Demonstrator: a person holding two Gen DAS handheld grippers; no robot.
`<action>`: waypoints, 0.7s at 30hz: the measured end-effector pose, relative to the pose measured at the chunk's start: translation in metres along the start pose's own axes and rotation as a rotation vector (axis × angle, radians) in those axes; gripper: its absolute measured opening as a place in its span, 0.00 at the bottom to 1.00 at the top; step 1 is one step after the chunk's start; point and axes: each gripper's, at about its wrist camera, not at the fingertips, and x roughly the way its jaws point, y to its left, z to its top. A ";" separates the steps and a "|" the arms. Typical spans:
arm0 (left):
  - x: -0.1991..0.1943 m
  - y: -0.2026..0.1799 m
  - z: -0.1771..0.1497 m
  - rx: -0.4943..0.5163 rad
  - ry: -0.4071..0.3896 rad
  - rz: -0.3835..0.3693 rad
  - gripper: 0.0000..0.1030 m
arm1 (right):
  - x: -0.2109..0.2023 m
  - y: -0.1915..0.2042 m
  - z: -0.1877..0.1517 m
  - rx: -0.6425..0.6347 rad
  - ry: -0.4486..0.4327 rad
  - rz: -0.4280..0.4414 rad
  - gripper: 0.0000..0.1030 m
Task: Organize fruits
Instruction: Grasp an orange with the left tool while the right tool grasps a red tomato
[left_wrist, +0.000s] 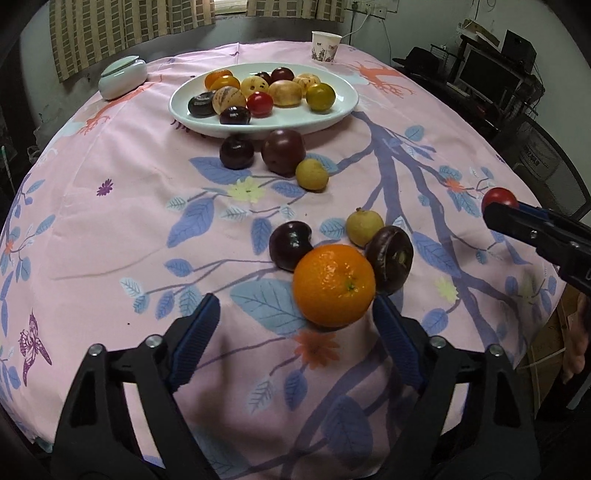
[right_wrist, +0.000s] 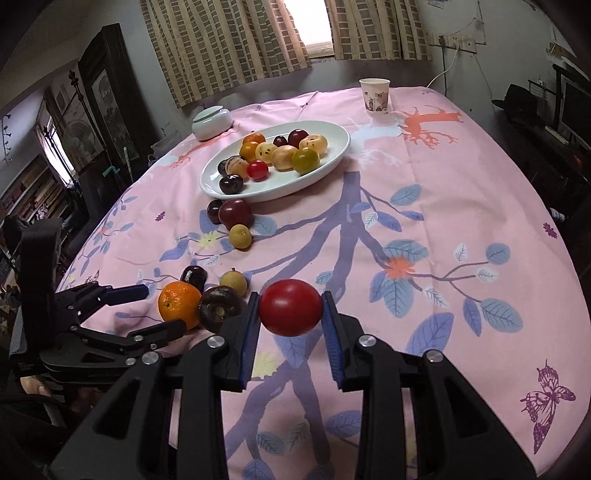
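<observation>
Red fruit (right_wrist: 290, 307) between right tongs (right_wrist: 289, 325)

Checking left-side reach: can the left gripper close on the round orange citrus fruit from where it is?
Probably yes. The left gripper is open with the round orange citrus fruit just ahead, near its right finger; a dark purple fruit crowds that side.

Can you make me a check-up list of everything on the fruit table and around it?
Surface: pink flowery tablecloth, smooth.
Job's things: white oval plate holding mixed fruits; eight fruits loose on the cloth, including the big orange.
Clutter: paper cup; pale lidded ceramic jar.
Grippers: left gripper open beside the orange; right gripper shut on the round red fruit.
Cables: white wall cord behind the cup.
Surroundings: checked curtains, bookshelves, monitor.
</observation>
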 end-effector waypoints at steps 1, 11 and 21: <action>0.005 -0.004 0.000 0.004 0.016 -0.003 0.72 | -0.001 -0.002 0.000 0.002 -0.002 0.004 0.32; 0.016 -0.018 0.007 0.028 -0.024 0.012 0.44 | 0.003 -0.003 -0.003 -0.003 0.006 0.050 0.32; -0.006 0.004 0.005 -0.020 -0.057 -0.046 0.43 | 0.020 0.017 0.001 -0.019 0.042 0.056 0.32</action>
